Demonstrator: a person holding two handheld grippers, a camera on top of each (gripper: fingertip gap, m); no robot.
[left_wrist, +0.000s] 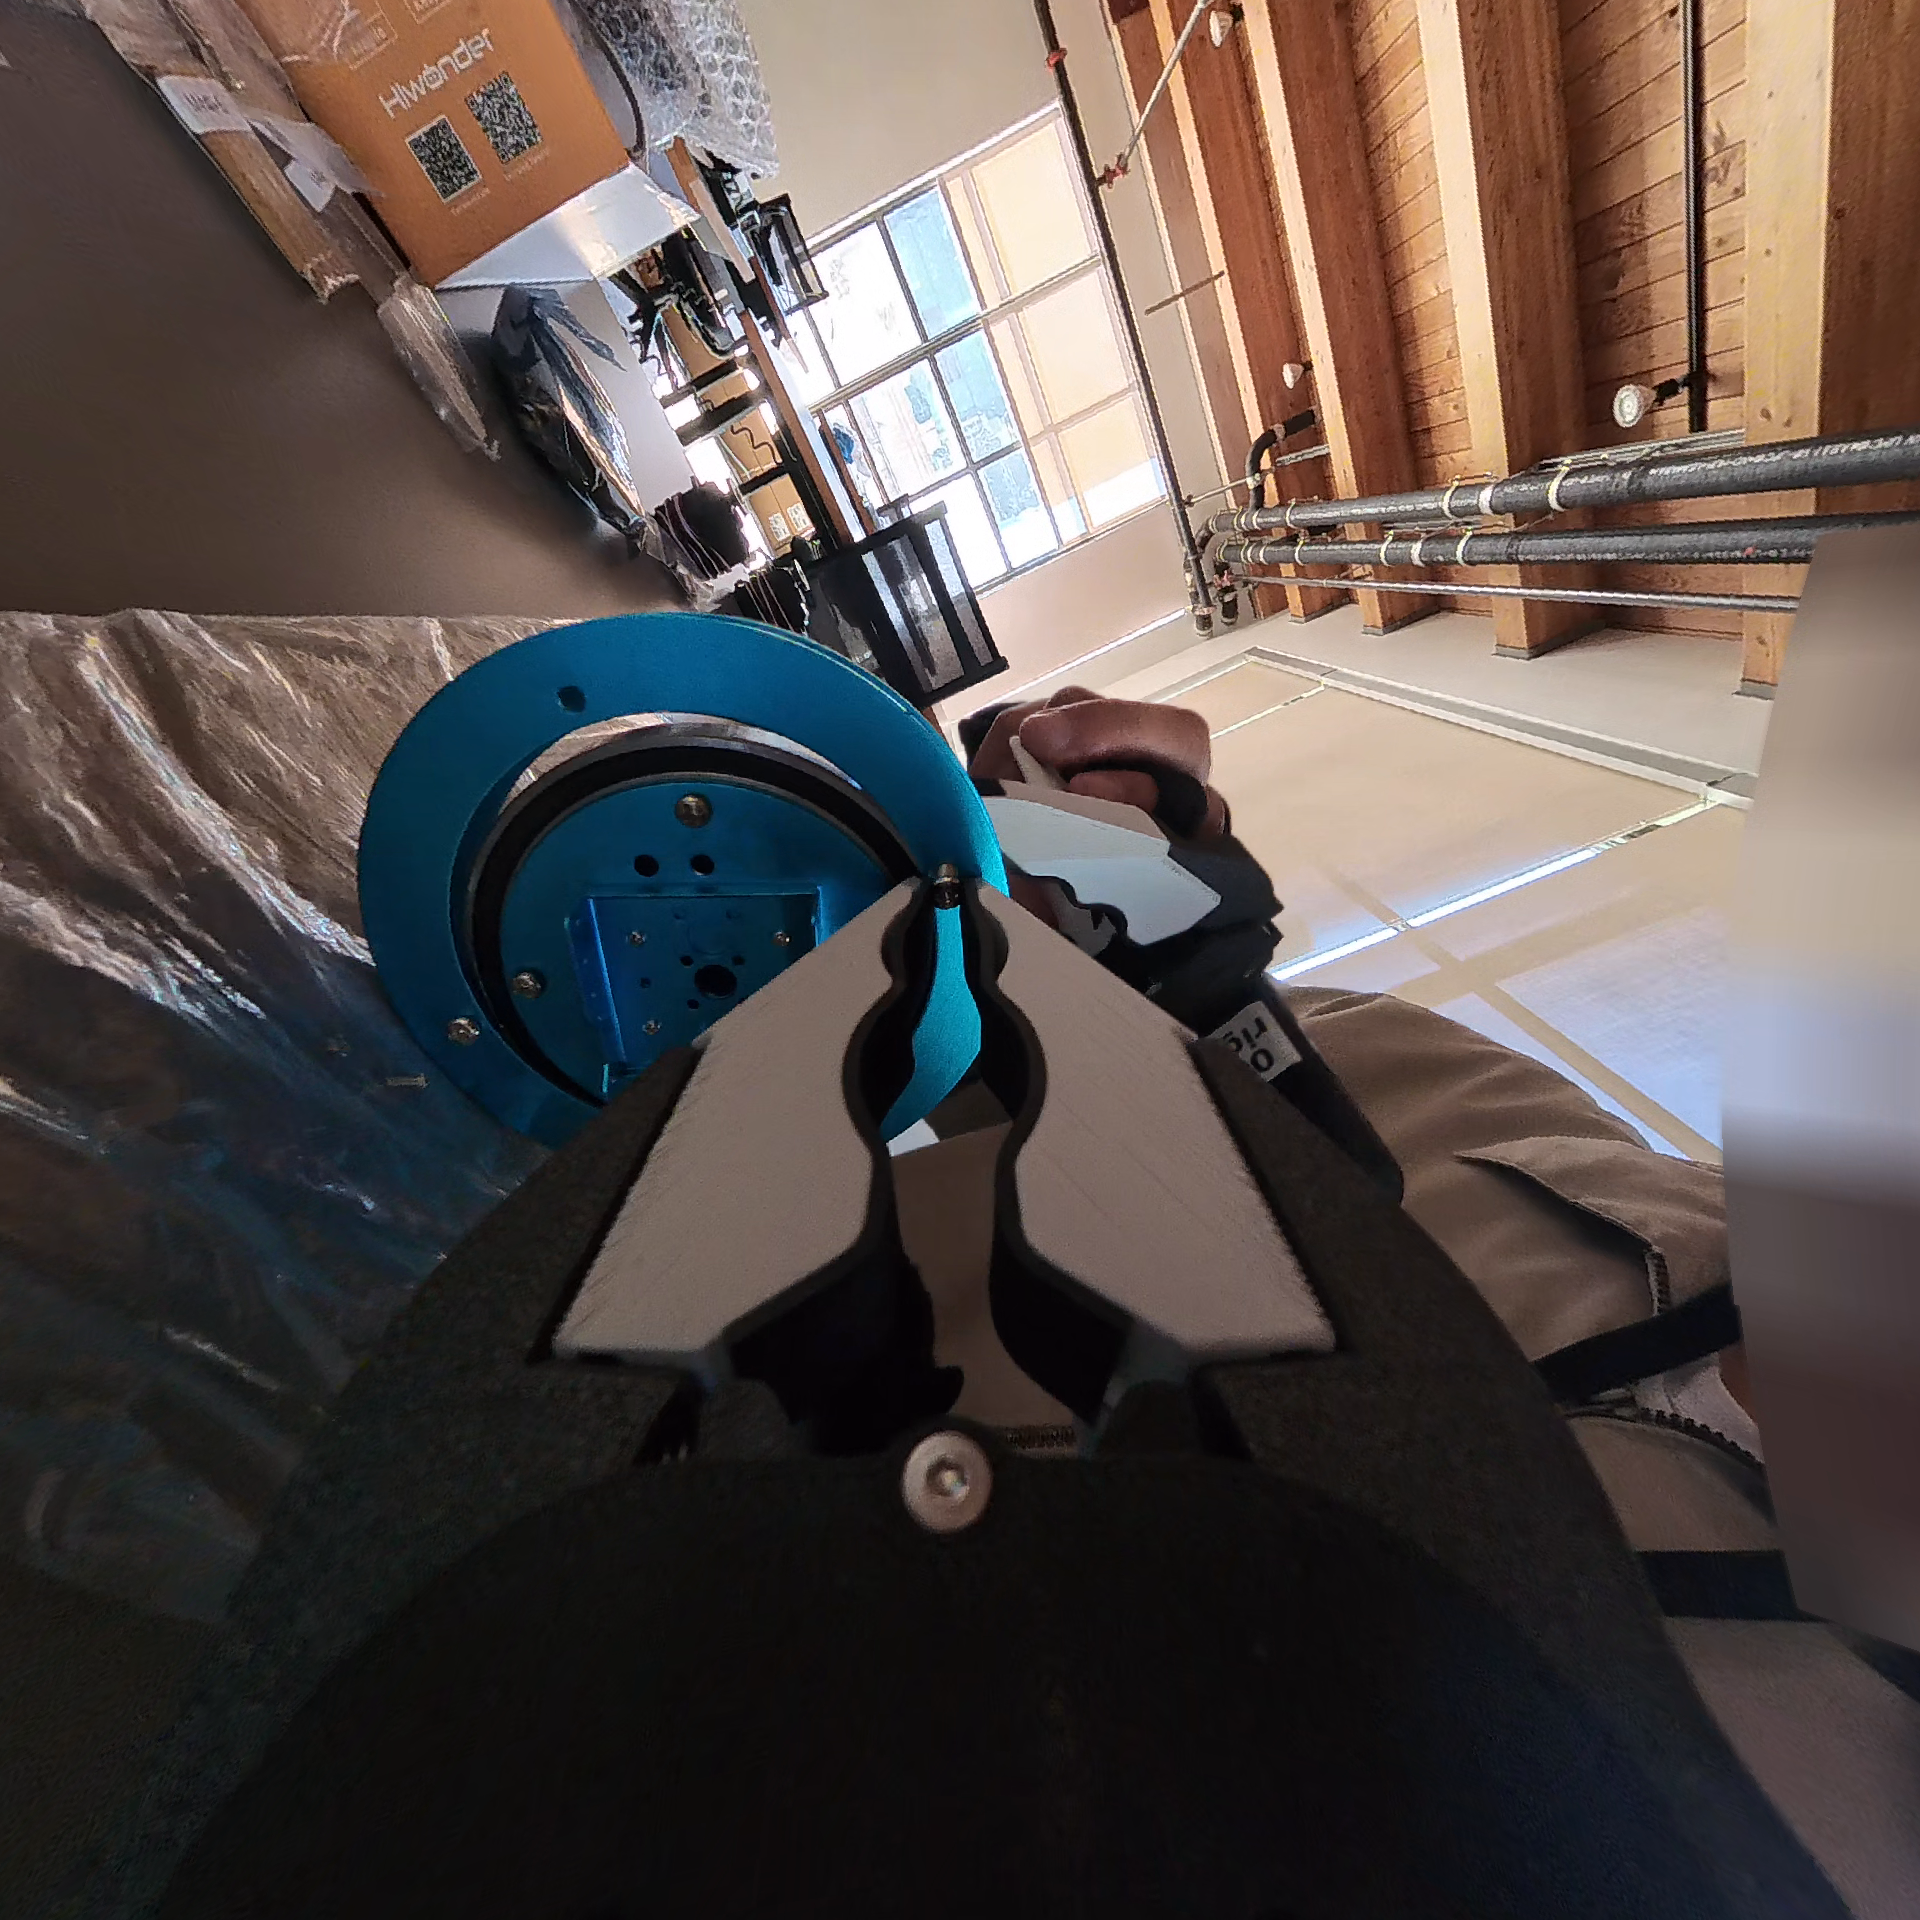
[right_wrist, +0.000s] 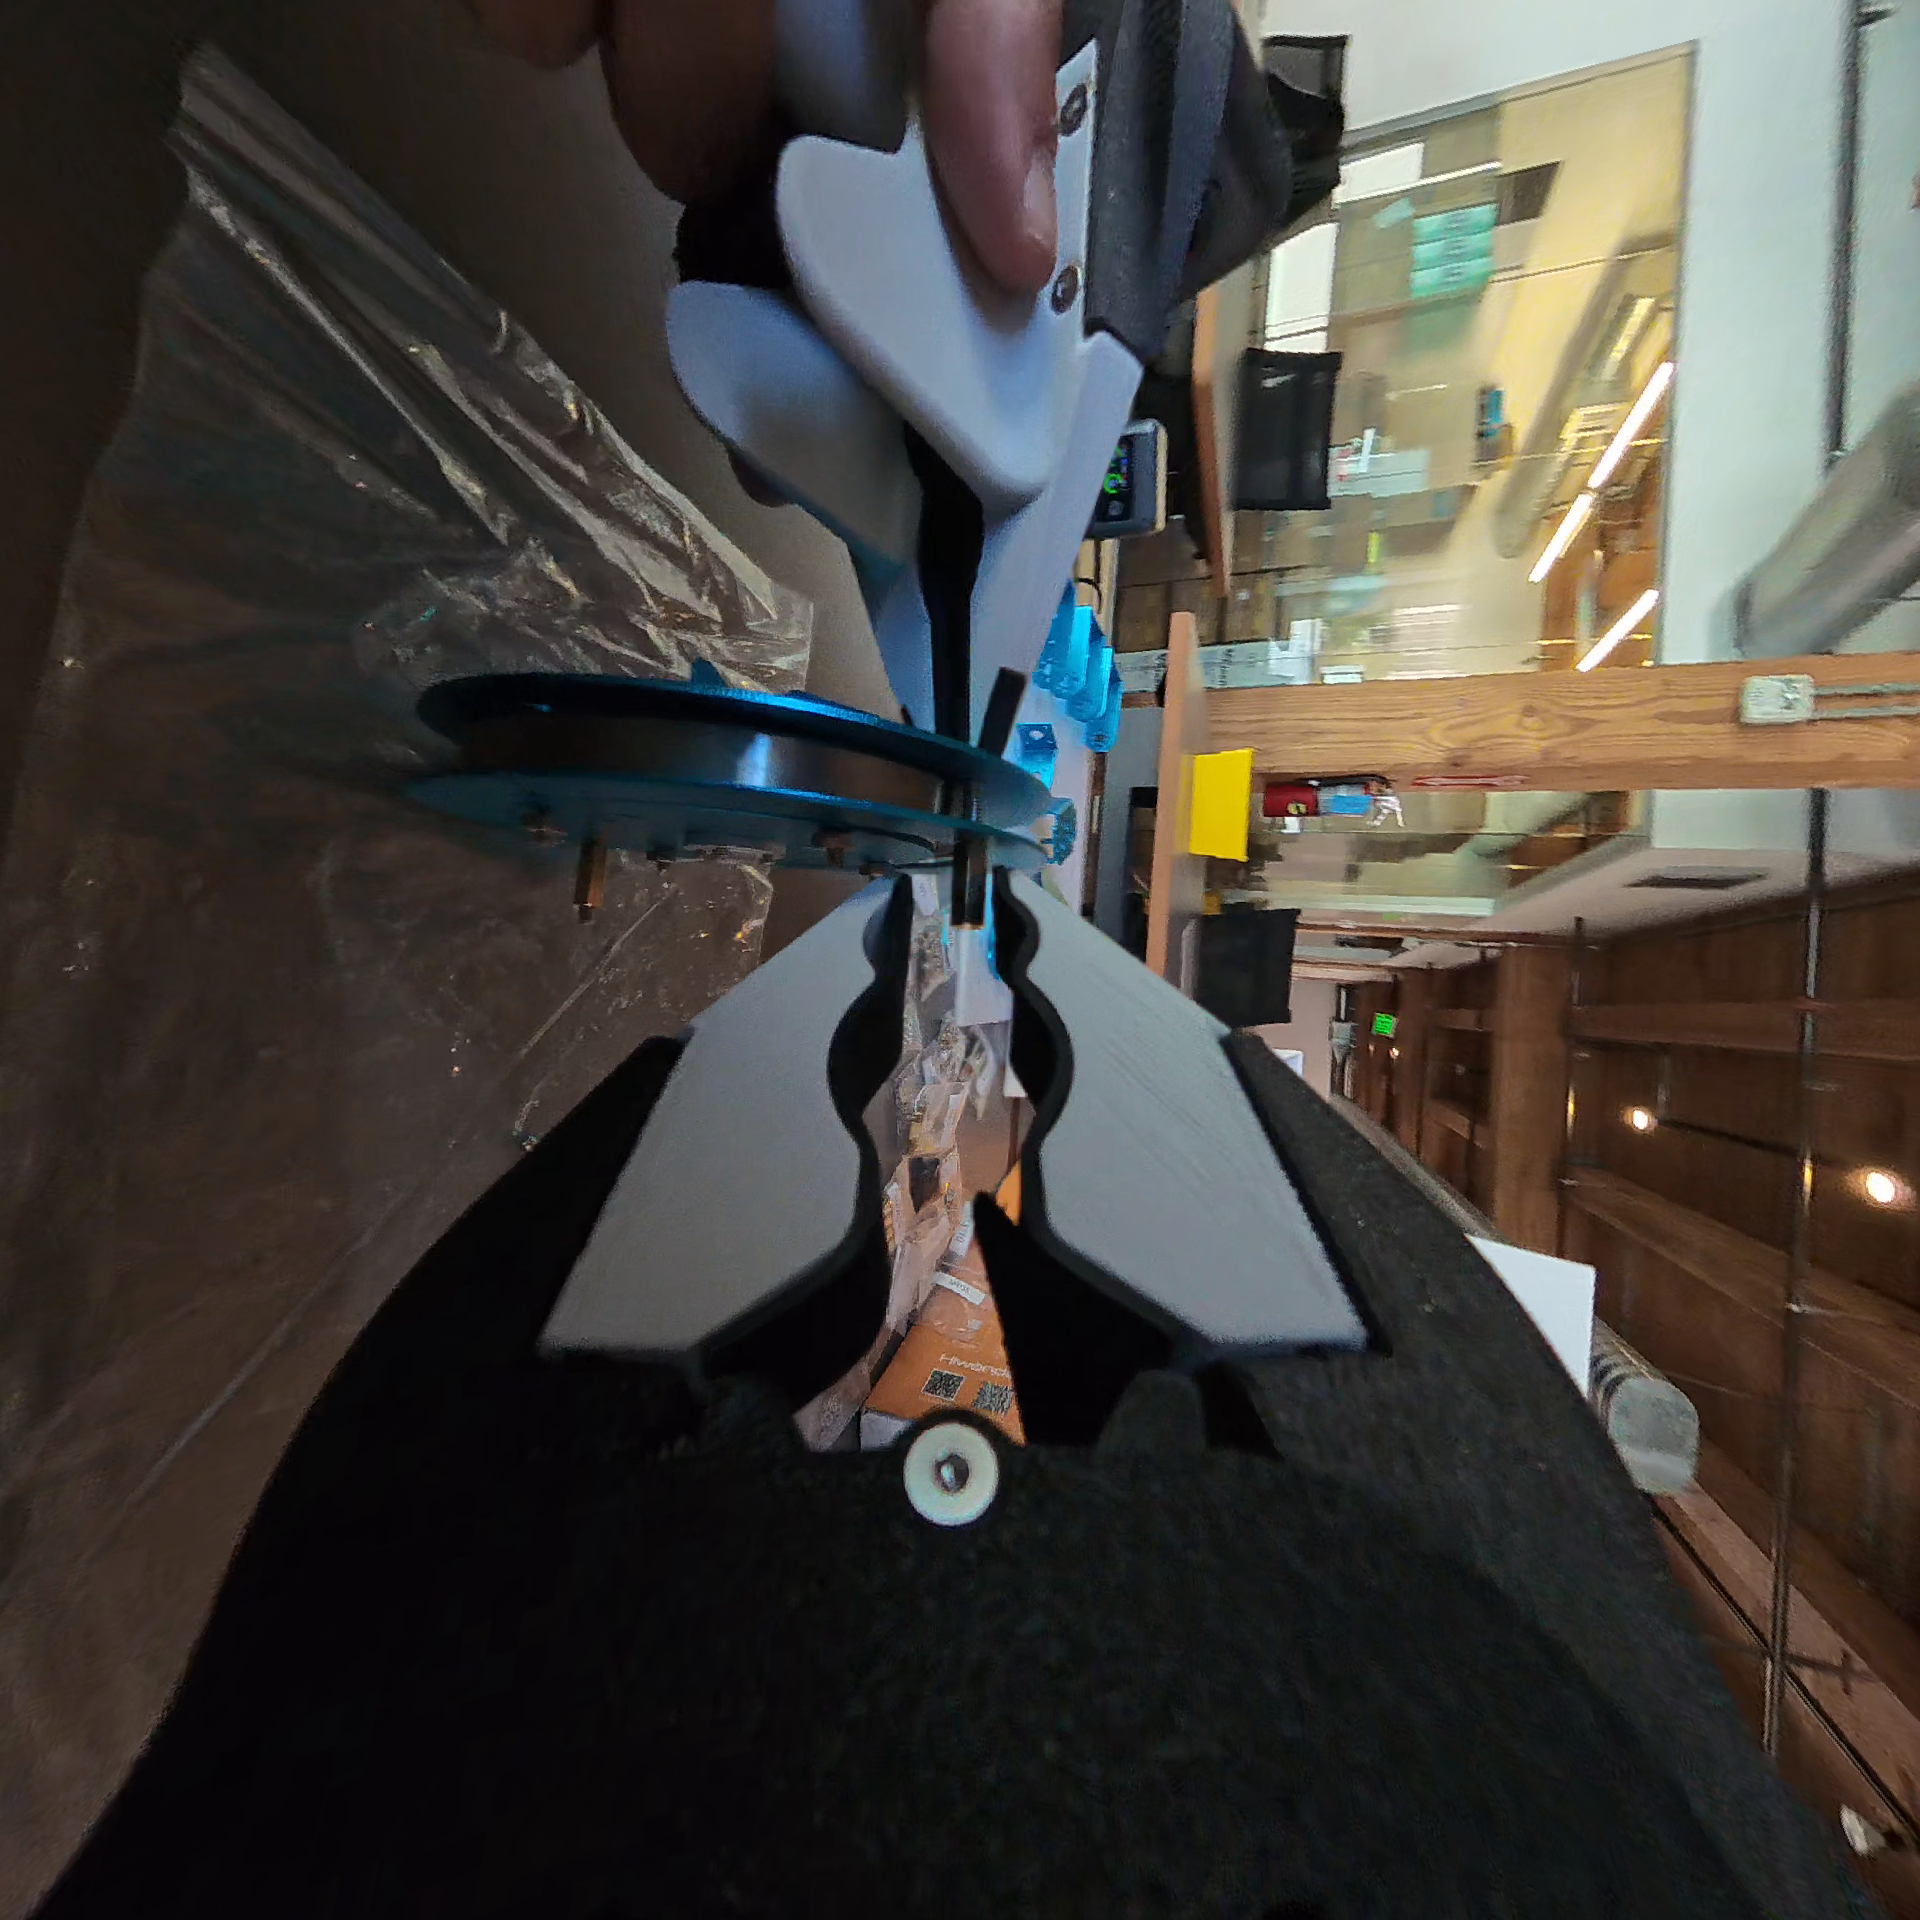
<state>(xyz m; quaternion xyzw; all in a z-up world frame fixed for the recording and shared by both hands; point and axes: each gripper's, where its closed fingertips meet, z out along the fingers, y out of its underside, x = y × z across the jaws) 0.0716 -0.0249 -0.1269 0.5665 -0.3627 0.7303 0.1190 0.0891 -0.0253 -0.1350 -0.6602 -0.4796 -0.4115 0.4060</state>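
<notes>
Left gripper (left_wrist: 943, 883) fingers cover the lower right of the blue disc assembly (left_wrist: 540, 831); whether the tips pinch the small screw (left_wrist: 945, 876) or merely meet there, cannot tell. Right gripper (right_wrist: 948, 891) tips sit at a thin black rod (right_wrist: 968, 883), contact unclear. Person's hand (right_wrist: 987, 156) cut off by top edge. Plastic sheet (right_wrist: 312, 520) blurred.

Left gripper (left_wrist: 943, 896): pale grey fingers (left_wrist: 790, 1132), wavy black inner pads, black textured body, silver hex screw (left_wrist: 943, 1480). Right gripper (right_wrist: 951, 902): same build. Person: tan sleeve (left_wrist: 1475, 1174).
</notes>
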